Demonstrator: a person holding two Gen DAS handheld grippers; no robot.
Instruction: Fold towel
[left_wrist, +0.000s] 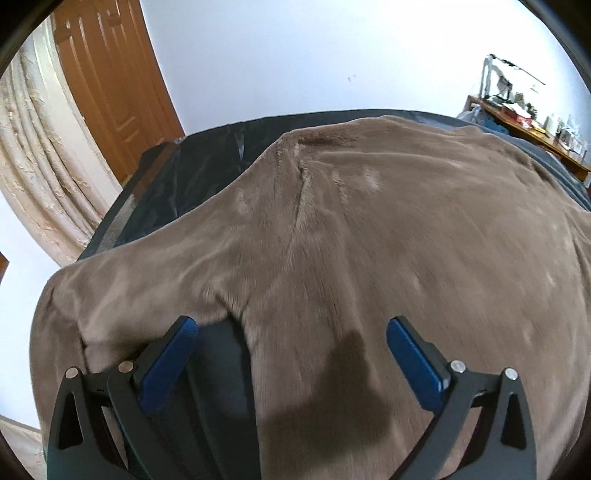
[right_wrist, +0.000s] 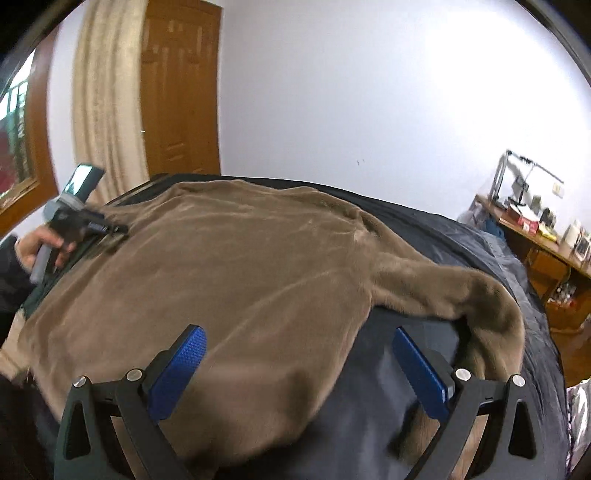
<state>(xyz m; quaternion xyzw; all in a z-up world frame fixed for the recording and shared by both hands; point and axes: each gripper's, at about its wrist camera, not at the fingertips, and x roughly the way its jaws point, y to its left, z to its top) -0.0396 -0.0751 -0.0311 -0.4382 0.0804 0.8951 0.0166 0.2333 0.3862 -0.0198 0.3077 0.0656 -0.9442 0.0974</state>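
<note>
Closest in, both claws are spread wide and neither has hold of anything. The left claw (left_wrist: 291, 354) hovers low over the near edge of the towel (left_wrist: 369, 229), blue pads (left_wrist: 168, 365) well apart, with a strip of dark cover showing between the left pad and the fabric. The right claw (right_wrist: 297, 365) is the same deal, jaws wide, one pad over the towel and the other over bare dark bedding.

The towel itself is a big brown plush thing, more like a fleece throw, spread out over most of the bed (left_wrist: 162, 177). It's lying mostly flat but not tidy: 1 long crease runs up the middle in the left wrist view, lots of soft ripples across the nap, and in the right wrist view the near right corner (right_wrist: 491, 306) is bunched and curled over itself, leaving dark cover exposed under it. The near edge looks wavy, not straight.

Further out in the right wrist view you can see the person's hand (right_wrist: 40, 243) gripping the left tool at the towel's far left edge.

Behind all that: white wall, a wooden door (left_wrist: 107, 74), a beige curtain (right_wrist: 103, 110), and a cluttered wooden desk (right_wrist: 535, 236) off to the right.
</note>
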